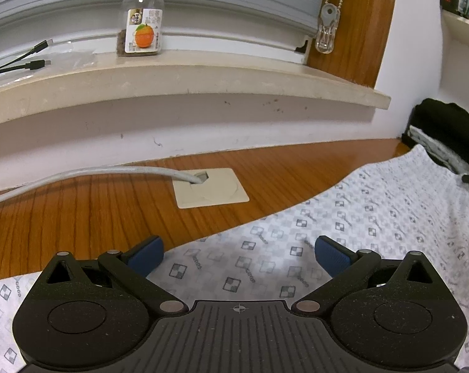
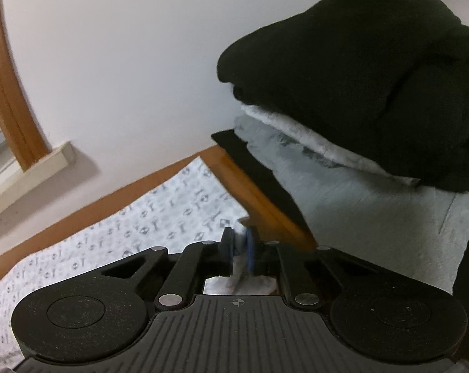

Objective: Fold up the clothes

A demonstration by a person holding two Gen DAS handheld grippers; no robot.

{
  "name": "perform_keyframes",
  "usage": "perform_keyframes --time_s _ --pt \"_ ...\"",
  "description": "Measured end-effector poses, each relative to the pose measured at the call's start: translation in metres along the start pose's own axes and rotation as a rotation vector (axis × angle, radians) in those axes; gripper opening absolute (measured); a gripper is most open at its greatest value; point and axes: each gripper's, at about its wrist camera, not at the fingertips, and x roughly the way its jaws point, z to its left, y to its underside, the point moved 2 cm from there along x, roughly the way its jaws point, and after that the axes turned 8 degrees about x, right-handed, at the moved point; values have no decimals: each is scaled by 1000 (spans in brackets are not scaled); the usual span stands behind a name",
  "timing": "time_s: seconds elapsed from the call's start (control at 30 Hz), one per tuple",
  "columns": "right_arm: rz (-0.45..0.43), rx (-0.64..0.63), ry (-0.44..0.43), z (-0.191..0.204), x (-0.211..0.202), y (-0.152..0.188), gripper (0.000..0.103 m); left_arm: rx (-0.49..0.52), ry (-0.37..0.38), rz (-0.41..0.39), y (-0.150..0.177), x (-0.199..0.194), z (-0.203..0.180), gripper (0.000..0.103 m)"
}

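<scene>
Left gripper point(image 1: 239, 256): jaws wide apart, empty, over the patterned cloth point(image 1: 374, 214) spread across lower right. Right gripper point(image 2: 238, 253): clamped on that cloth's corner, lower centre, beside folded stack point(image 2: 358, 108).

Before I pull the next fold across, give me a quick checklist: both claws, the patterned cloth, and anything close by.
1. Right claw has hold of the patterned cloth: ok, shut on a pinch of fabric at its edge.
2. Left claw has a grip: not ok, wide open, poised over the cloth with nothing between its fingers.
3. Cloth lies flat on the desk: ok in the visible part, no big bunching.
4. Folded stack clear of the right claw: cannot tell, it sits very close beside it.
5. Grey cable off the cloth: ok, it runs into the desk grommet, apart from the fabric.
</scene>
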Motion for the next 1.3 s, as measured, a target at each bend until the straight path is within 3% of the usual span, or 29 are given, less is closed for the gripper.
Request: perform_keyframes --time_s 0.07,0.2,0.3,0.43,0.6,0.73,0.87,1.0,1.13,1.3 --pt "28 19 3 -2 5 3 28 0 -1 0 0 0 0 103" --pt "39 38 25 -7 11 6 28 -1 1 1 0 1 1 103" --pt "11 34 9 -5 8 3 9 -4 3 0 0 1 1 103" --pt "-74 -44 -21 22 -6 -8 8 -10 7 1 0 1 2 103" --pt "-134 -208 -121 95 -24 -12 8 -13 6 0 0 1 2 103" --pt "-94 -312 -276 158 -34 13 8 -14 6 0 0 1 2 103" --pt "46 -444 -411 205 -38 71 8 -17 6 -2 0 1 2 103" --pt "137 -526 -418 210 -33 120 8 -6 -1 -14 -4 -1 -4 103" --pt "121 -512 -413 196 -34 128 8 15 -13 -33 -10 -6 -14 103" --pt "97 -471 -440 187 -38 130 8 62 109 -77 -54 -7 -65 103"
